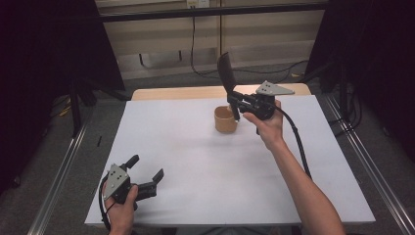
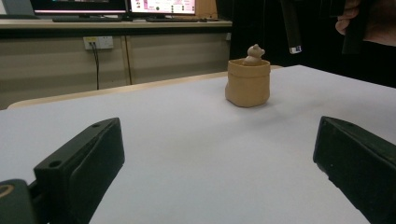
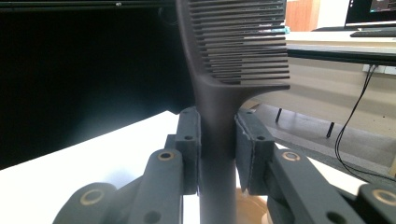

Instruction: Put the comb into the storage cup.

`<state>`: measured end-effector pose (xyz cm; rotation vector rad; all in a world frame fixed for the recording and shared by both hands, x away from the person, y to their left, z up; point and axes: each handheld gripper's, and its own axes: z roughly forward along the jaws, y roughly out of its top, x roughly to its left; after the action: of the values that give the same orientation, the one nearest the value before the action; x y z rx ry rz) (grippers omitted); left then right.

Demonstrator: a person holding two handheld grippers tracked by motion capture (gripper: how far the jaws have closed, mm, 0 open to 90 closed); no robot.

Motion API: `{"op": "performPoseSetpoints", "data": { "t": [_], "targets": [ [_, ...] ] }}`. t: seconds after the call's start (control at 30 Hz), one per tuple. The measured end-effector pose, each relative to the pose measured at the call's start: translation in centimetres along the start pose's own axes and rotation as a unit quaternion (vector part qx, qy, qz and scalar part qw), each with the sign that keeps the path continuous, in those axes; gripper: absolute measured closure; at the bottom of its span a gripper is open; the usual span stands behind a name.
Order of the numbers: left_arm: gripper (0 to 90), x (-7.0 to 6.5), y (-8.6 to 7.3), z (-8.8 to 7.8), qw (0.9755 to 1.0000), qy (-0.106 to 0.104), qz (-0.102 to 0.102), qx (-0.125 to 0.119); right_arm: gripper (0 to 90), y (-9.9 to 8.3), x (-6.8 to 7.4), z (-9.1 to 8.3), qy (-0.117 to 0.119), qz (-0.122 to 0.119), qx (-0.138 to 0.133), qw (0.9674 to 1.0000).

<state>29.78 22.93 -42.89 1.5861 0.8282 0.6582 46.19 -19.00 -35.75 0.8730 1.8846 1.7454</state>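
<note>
A white table [image 1: 195, 161] carries a small tan pot [image 1: 225, 120] near its far edge, soft-sided like a little sack with a rolled rim, and in the left gripper view a small tan figure [image 2: 254, 54] pokes up out of it. The right gripper [image 1: 238, 102] is held above the table just beside the pot, its jaws clamped on the handle of a black comb [image 1: 225, 71]. The comb stands upright with its long, narrow handle down toward the pot; its fine, even teeth show in the right gripper view. The left gripper [image 1: 147, 178] rests at the near left corner of the table, well apart from the pot, its jaws spread wide with nothing between them.
</note>
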Motion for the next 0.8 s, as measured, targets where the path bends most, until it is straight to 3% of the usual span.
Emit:
{"op": "performPoseSetpoints", "data": {
  "t": [0.27,0.4,0.8],
  "targets": [
    [2.1,-0.1,0.0,0.0,1.0000,-0.003,0.001,-0.001,72.8,0.4,-0.3,0.8,-0.004,0.007,-0.011,0.9999],
    [2.1,-0.1,0.0,0.0,1.0000,-0.002,-0.002,-0.004,72.8,0.5,-0.7,1.0,-0.019,0.017,-0.023,0.9994],
    [2.0,0.0,0.0,0.0,1.0000,-0.002,-0.002,-0.002,72.8,-0.2,-1.3,2.6,-0.026,0.013,-0.002,0.9996]
  ]
}}
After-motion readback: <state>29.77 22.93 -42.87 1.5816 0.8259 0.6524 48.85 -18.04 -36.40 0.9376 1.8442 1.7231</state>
